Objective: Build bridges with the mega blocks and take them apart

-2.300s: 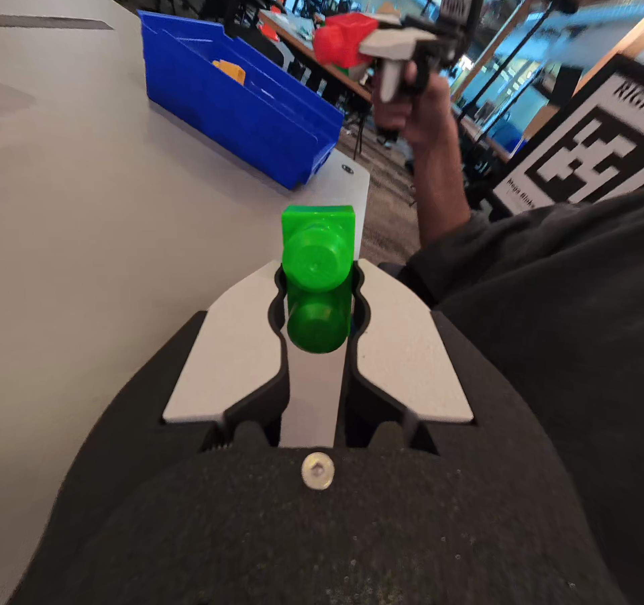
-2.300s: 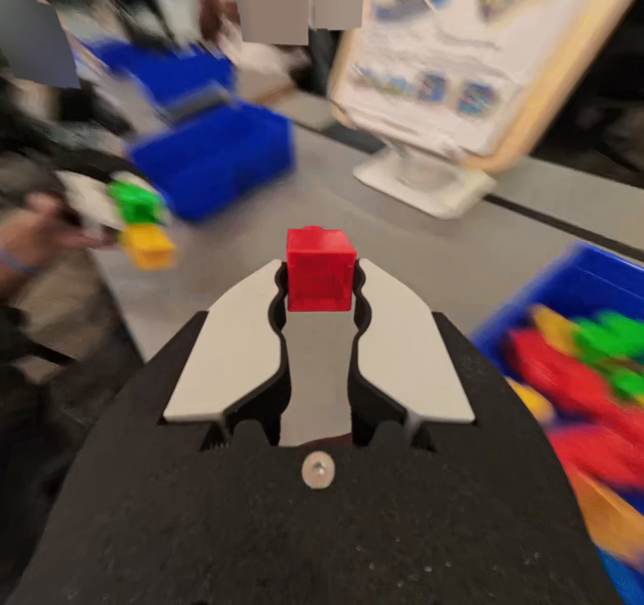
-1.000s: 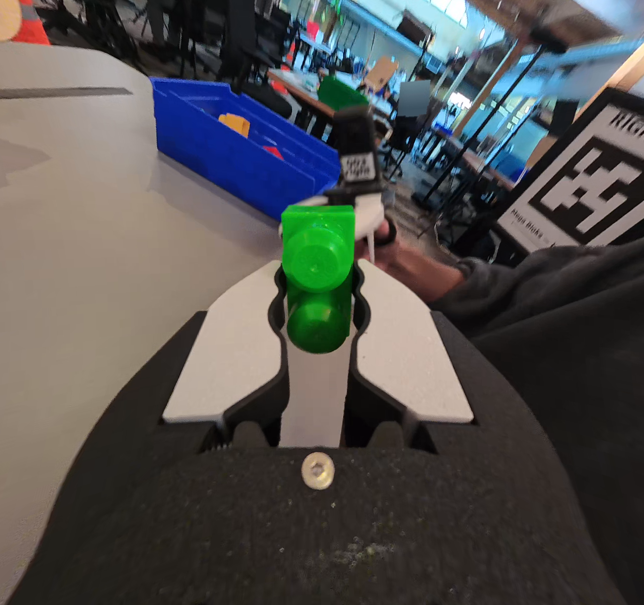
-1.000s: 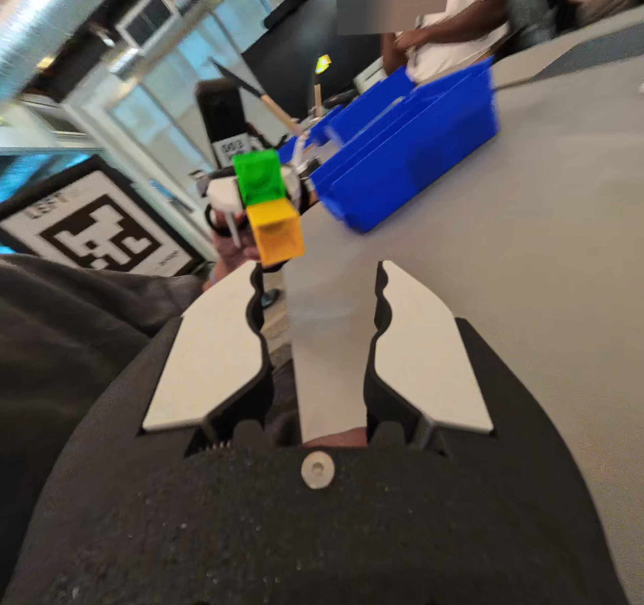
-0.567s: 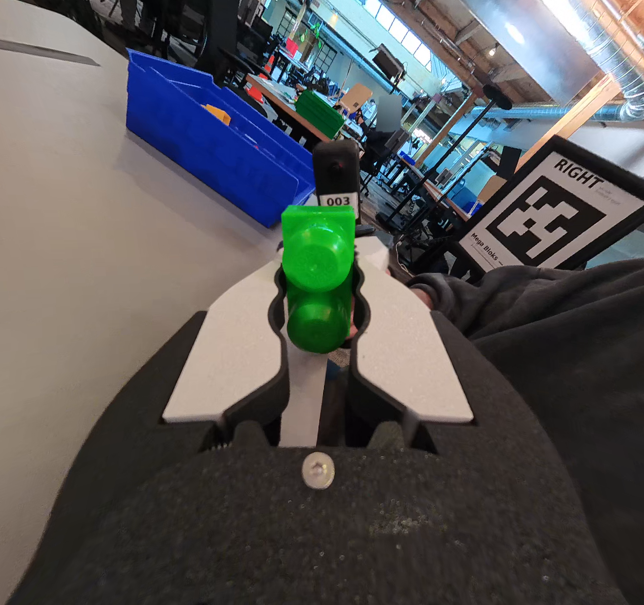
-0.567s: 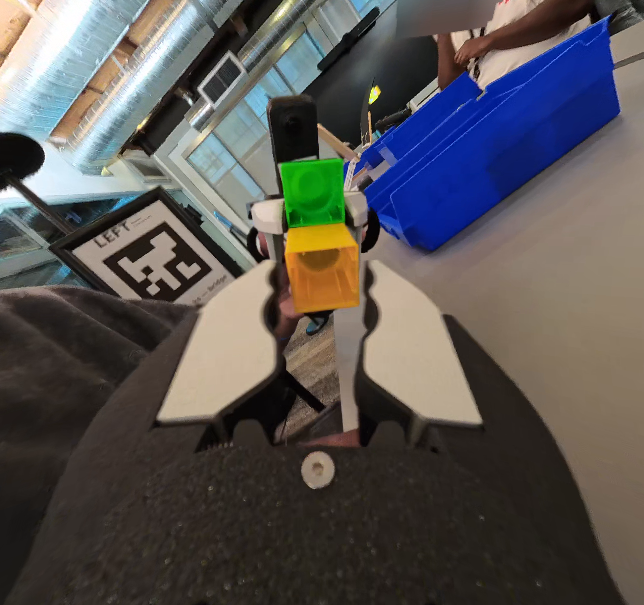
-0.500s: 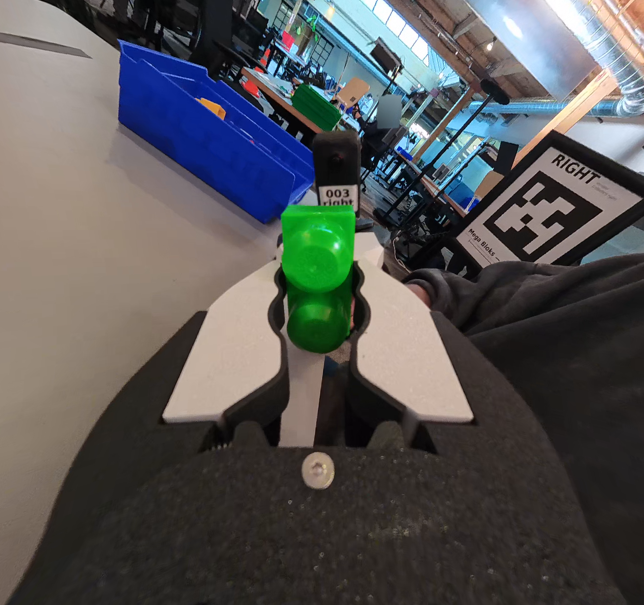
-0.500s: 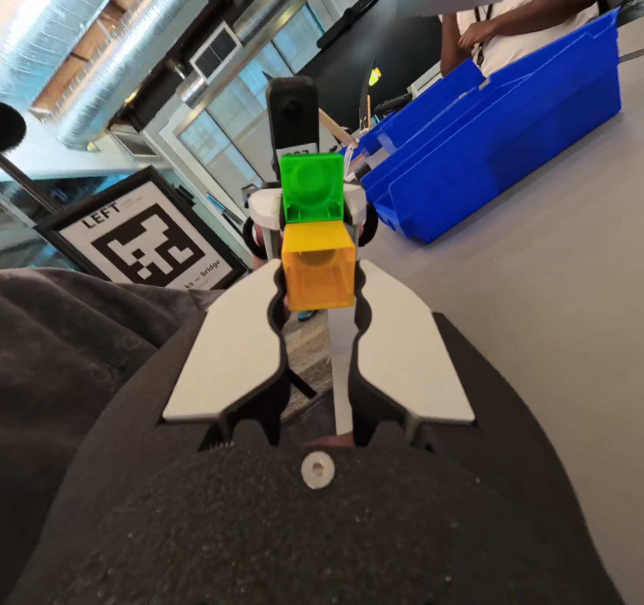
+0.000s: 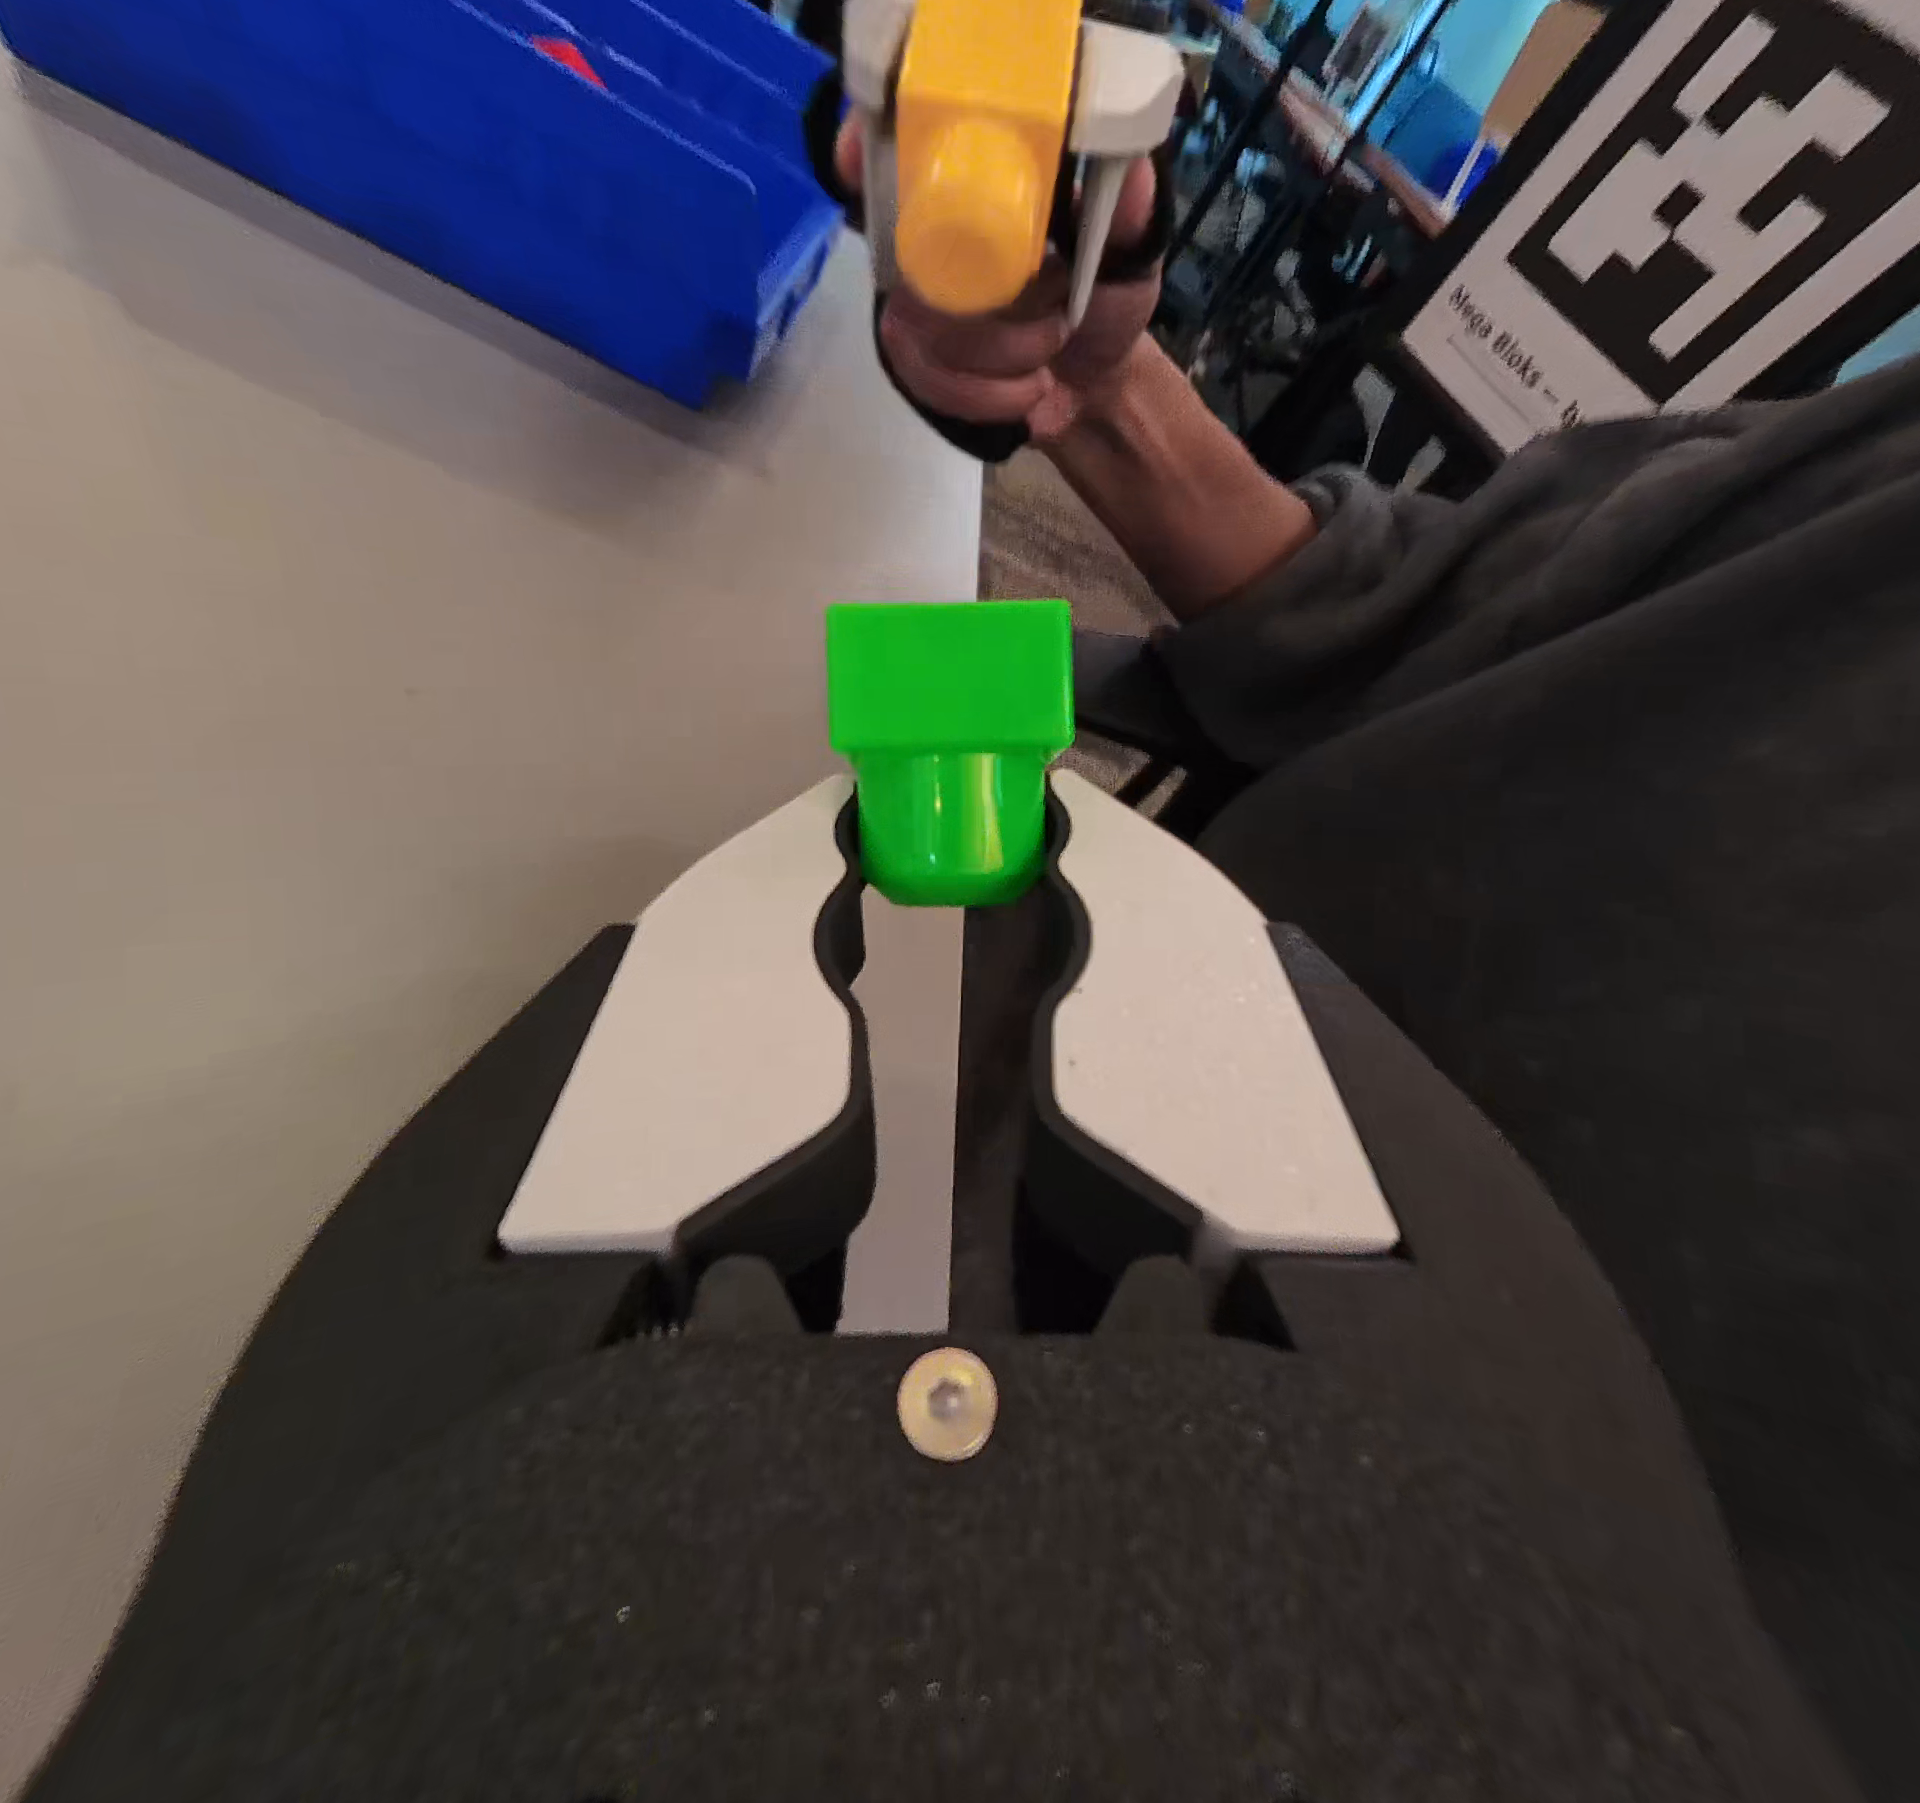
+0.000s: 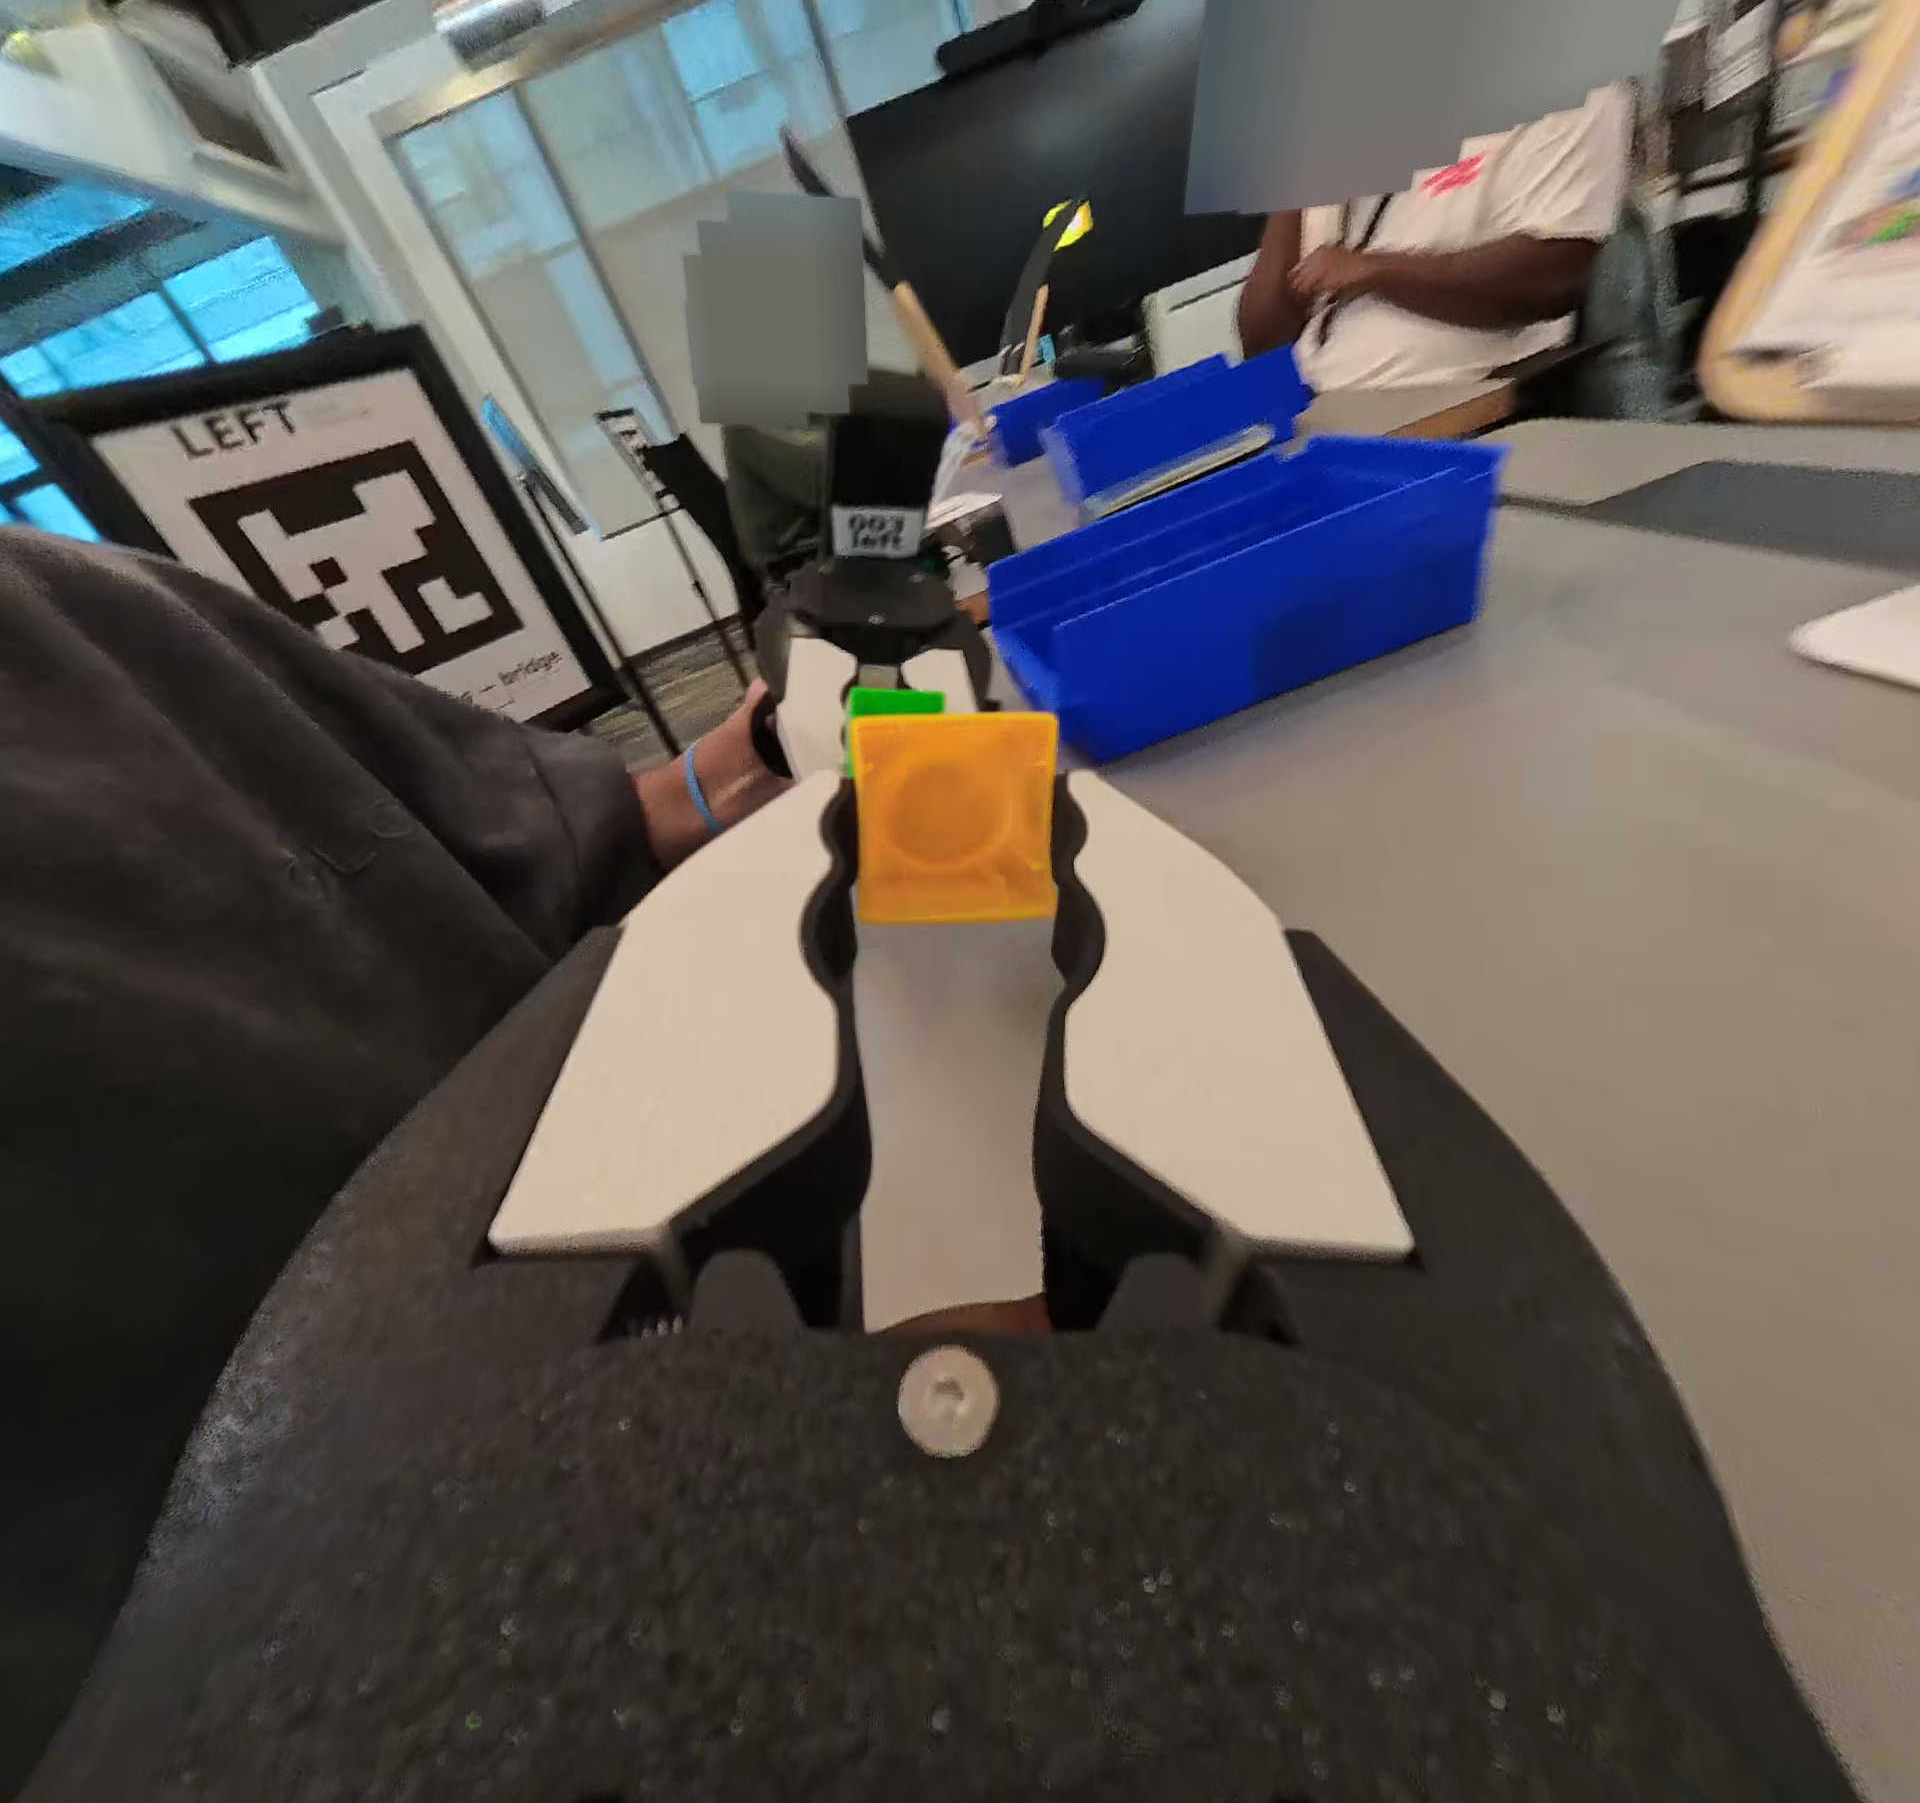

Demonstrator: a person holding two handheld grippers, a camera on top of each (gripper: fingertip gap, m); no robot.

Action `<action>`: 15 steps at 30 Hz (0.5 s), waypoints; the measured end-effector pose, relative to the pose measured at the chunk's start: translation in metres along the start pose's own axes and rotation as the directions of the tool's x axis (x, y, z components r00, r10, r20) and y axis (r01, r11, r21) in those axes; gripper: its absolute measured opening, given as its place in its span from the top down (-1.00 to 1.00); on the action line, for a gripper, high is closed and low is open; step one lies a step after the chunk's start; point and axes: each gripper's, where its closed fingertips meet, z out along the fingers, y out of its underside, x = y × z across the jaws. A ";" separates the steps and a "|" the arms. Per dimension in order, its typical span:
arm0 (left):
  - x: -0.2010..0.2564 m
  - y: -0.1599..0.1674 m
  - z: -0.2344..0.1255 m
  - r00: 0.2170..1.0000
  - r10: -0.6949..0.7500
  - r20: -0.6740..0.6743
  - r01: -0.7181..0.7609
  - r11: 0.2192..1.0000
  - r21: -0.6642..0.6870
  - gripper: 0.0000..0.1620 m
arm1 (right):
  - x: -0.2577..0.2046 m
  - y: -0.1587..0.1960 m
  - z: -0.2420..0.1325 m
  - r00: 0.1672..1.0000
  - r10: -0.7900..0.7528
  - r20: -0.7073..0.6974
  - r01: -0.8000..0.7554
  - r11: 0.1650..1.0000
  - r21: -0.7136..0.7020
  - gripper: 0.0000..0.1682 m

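My left gripper [image 9: 951,834] is shut on a green block [image 9: 948,714], gripping its round stud, above the table's near edge. My right gripper [image 10: 951,844] is shut on a yellow block [image 10: 951,823], whose hollow underside faces the camera. In the left wrist view the right gripper [image 9: 997,39] shows farther off, holding the yellow block [image 9: 977,122] in the air beside a blue bin. In the right wrist view the left gripper [image 10: 873,652] shows beyond the yellow block, with a sliver of the green block [image 10: 894,704] visible. The two blocks are apart.
A blue bin [image 9: 416,122] with yellow and red blocks stands on the grey table [image 9: 312,662]. Another blue bin [image 10: 1247,590] stands on the table in the right wrist view. Marker boards [image 10: 343,548] stand on the floor. A person's dark sleeve [image 9: 1558,714] fills the right. Spacing between my two grippers at the tips: around 15 cm.
The yellow block has come off the green block. My right gripper closed on it and pulled it away, so the two grippers have moved apart. The green block sits farther out at my left fingertips.
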 end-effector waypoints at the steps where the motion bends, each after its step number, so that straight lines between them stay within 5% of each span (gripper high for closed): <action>1: -0.003 -0.003 -0.005 1.000 -0.015 -0.004 0.015 0.999 0.029 0.64 | 0.006 -0.010 -0.021 0.999 -0.007 -0.035 0.008 1.000 0.008 0.58; 5: -0.010 -0.009 -0.008 0.999 -0.038 -0.005 0.038 0.996 0.075 0.64 | 0.013 -0.047 -0.079 0.984 -0.062 -0.166 0.077 0.993 0.087 0.58; 11: -0.013 -0.008 0.003 0.999 -0.033 -0.008 0.033 0.997 0.065 0.63 | 0.035 -0.039 -0.091 0.963 -0.044 -0.264 0.059 0.997 0.049 0.58; 15: -0.015 -0.006 -0.005 0.999 -0.029 0.017 0.028 0.998 0.062 0.63 | 0.066 -0.069 -0.159 0.783 -0.082 -0.617 0.104 0.995 0.000 0.58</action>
